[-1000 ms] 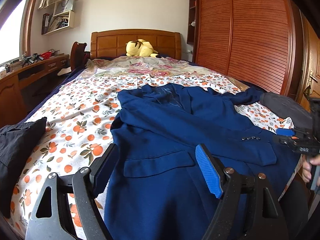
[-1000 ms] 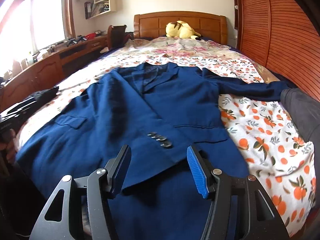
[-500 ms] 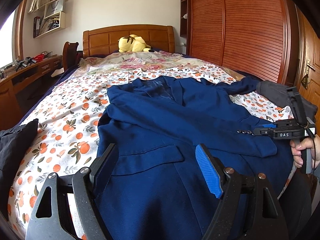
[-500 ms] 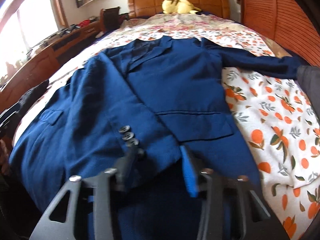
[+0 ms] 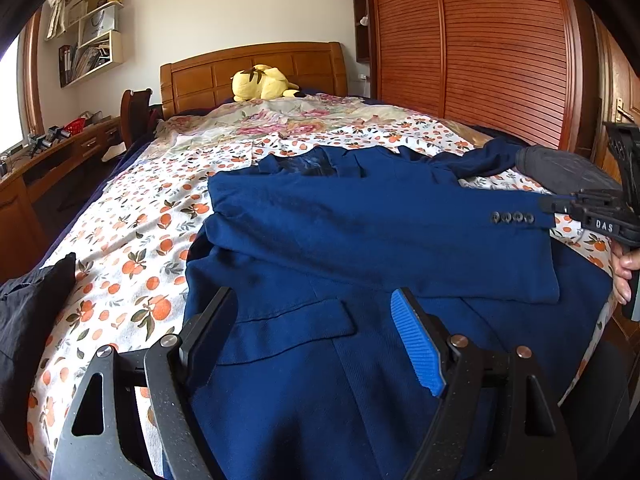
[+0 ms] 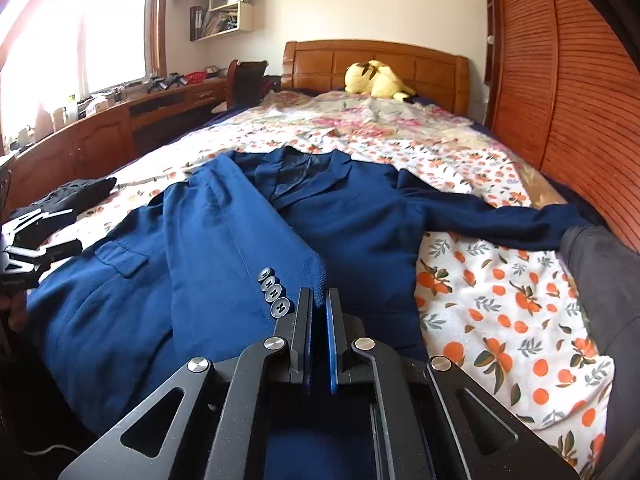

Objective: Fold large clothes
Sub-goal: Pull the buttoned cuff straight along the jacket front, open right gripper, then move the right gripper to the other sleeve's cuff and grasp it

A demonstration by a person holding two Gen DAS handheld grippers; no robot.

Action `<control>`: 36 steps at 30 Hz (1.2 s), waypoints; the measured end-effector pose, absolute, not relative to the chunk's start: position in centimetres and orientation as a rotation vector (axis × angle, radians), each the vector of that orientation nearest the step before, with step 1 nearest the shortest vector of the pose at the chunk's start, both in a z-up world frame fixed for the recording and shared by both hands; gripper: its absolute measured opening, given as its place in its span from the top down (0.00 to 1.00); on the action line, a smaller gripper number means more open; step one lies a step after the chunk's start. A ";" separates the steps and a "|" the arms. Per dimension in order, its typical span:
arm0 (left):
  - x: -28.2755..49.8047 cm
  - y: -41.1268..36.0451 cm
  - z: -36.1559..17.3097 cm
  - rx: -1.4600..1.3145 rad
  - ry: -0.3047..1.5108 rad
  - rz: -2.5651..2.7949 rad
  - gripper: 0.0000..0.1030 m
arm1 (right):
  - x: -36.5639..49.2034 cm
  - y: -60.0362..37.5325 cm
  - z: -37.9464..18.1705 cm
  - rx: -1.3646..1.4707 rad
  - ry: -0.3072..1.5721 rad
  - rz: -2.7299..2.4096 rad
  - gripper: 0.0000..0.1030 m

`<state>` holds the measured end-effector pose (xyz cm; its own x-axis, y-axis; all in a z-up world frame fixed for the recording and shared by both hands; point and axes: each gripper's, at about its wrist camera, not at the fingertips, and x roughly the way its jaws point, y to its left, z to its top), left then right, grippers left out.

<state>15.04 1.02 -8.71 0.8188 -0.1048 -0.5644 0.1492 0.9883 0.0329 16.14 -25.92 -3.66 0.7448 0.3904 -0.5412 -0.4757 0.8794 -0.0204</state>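
A blue blazer [image 5: 360, 240] lies face up on the bed, also in the right wrist view [image 6: 360, 220]. One sleeve is folded across its front. My right gripper [image 6: 319, 300] is shut on that sleeve's cuff [image 6: 308, 268], beside the cuff buttons [image 6: 274, 292], and holds it lifted; it also shows at the right edge of the left wrist view [image 5: 560, 206]. My left gripper [image 5: 316, 332] is open and empty above the blazer's lower front near a flap pocket [image 5: 292, 328]. The other sleeve [image 6: 500, 220] stretches out to the right.
The bed has an orange-print sheet [image 5: 132, 240] and a wooden headboard [image 5: 256, 68] with a yellow plush toy [image 5: 264, 82]. Black clothes [image 5: 28, 312] lie at the left edge, a dark grey garment [image 6: 600, 280] at the right. A slatted wardrobe [image 5: 480, 48] stands right, a desk [image 6: 100, 128] left.
My right gripper closed on the sleeve cuff and lifted it, pulling the sleeve across the blazer toward the right. My left gripper stayed open over the blazer's lower part.
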 end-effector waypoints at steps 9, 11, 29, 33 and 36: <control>16.5 -0.4 -8.1 0.044 0.626 -0.116 0.23 | 16.8 -26.5 -3.2 -0.191 0.541 0.496 0.53; 17.1 -0.9 -8.1 0.062 0.628 -0.119 0.23 | 17.3 -26.4 -3.1 -0.171 0.548 0.520 0.47; 23.8 -0.6 -11.3 0.078 0.598 -0.177 0.23 | 21.8 -20.9 -9.0 -0.219 0.719 0.591 0.47; 24.1 -0.3 -12.2 0.054 0.608 -0.185 0.23 | 22.0 -20.9 -9.2 -0.204 0.722 0.597 0.47; 24.0 -0.4 -12.3 0.054 0.597 -0.185 0.23 | 22.1 -20.9 -9.1 -0.208 0.739 0.596 0.46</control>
